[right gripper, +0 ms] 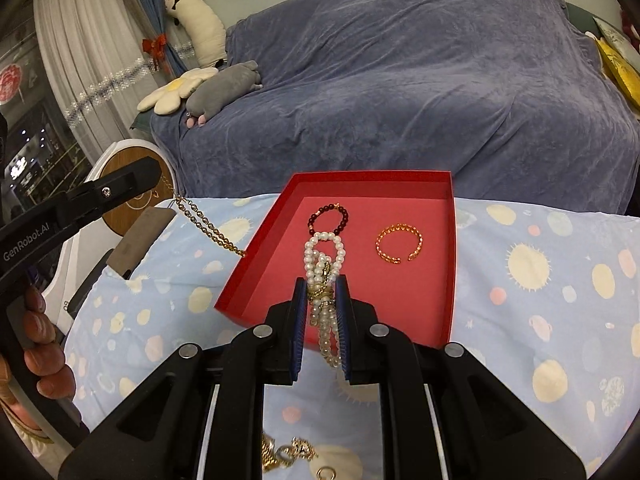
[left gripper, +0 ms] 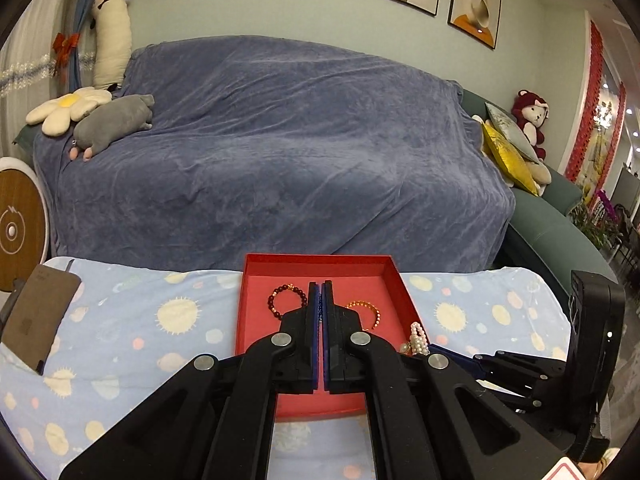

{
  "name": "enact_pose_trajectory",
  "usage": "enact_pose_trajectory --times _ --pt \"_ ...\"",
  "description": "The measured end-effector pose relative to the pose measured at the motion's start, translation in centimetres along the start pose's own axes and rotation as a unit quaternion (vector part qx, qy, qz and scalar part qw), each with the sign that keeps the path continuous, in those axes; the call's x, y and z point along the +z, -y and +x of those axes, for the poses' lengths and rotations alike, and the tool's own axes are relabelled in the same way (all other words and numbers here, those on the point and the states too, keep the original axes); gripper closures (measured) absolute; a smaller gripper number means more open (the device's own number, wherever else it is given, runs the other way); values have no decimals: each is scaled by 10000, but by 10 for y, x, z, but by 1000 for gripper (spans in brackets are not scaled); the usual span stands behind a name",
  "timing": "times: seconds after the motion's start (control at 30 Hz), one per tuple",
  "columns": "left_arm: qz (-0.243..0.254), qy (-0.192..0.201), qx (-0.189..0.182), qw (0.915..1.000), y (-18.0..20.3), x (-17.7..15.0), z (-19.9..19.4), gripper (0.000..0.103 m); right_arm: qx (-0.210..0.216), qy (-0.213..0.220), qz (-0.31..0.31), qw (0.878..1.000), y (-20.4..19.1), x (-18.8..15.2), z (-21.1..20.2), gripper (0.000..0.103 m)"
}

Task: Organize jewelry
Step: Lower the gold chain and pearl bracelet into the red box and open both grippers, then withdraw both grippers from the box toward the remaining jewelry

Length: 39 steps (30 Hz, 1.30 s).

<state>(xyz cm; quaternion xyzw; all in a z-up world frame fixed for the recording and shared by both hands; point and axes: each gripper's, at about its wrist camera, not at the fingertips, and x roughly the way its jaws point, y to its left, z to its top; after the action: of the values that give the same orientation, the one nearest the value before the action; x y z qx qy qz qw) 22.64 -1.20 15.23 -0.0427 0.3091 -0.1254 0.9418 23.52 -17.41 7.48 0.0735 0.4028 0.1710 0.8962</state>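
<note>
Right wrist: right gripper (right gripper: 322, 288) clamping pearl strand (right gripper: 325, 254); left gripper (left gripper: 322, 292) pinching gold chain (right gripper: 208, 226).

left wrist: faces sofa (left gripper: 280, 140) | right wrist: same | shared: red tray (right gripper: 450, 216)

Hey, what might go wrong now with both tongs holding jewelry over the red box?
The white pearl strand hangs bunched from the right tongs and may snag the dark beaded bracelet. The gold chain in the left tongs drapes over the red cardboard box wall and may drag it.
</note>
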Motion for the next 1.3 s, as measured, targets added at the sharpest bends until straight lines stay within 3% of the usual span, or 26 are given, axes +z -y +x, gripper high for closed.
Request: enact_pose_trajectory --times 0.23,0.4,0.43,0.5,0.53,0.6,0.77,0.93,1.1,1.3 --pt "-93 -403 123 9991 -11 -7 71 103 -136 -431 181 9988 22 2 72 89" --pt "-185 -647 217 9975 -20 -18 101 103 -347 -449 209 9982 29 -2 91 87" --pt "-179 -651 268 9974 -21 -19 102 102 -404 -410 213 9981 30 -2 89 83" --pt "-203 -649 336 9971 -22 -21 102 97 -487 -272 250 9981 32 -4 81 63" --pt "-209 -670 344 9969 -23 -22 101 93 -486 -194 266 9983 33 -5 74 57" --pt "-179 -667 383 9969 -24 -24 93 61 -450 -136 259 9986 33 -7 60 57" --pt "-62 -528 576 9969 -24 -34 59 27 -406 -6 145 9991 25 -18 16 51" --pt "-70 -640 716 9954 -19 -53 21 18 -293 38 142 9995 12 -43 -24 45" --pt "65 -709 865 9937 -12 -88 -12 12 -497 23 -101 9987 -4 -83 -54 45" --pt "-98 -1026 972 9899 -17 -128 -32 12 -464 -77 -40 9989 -9 -129 -75 44"
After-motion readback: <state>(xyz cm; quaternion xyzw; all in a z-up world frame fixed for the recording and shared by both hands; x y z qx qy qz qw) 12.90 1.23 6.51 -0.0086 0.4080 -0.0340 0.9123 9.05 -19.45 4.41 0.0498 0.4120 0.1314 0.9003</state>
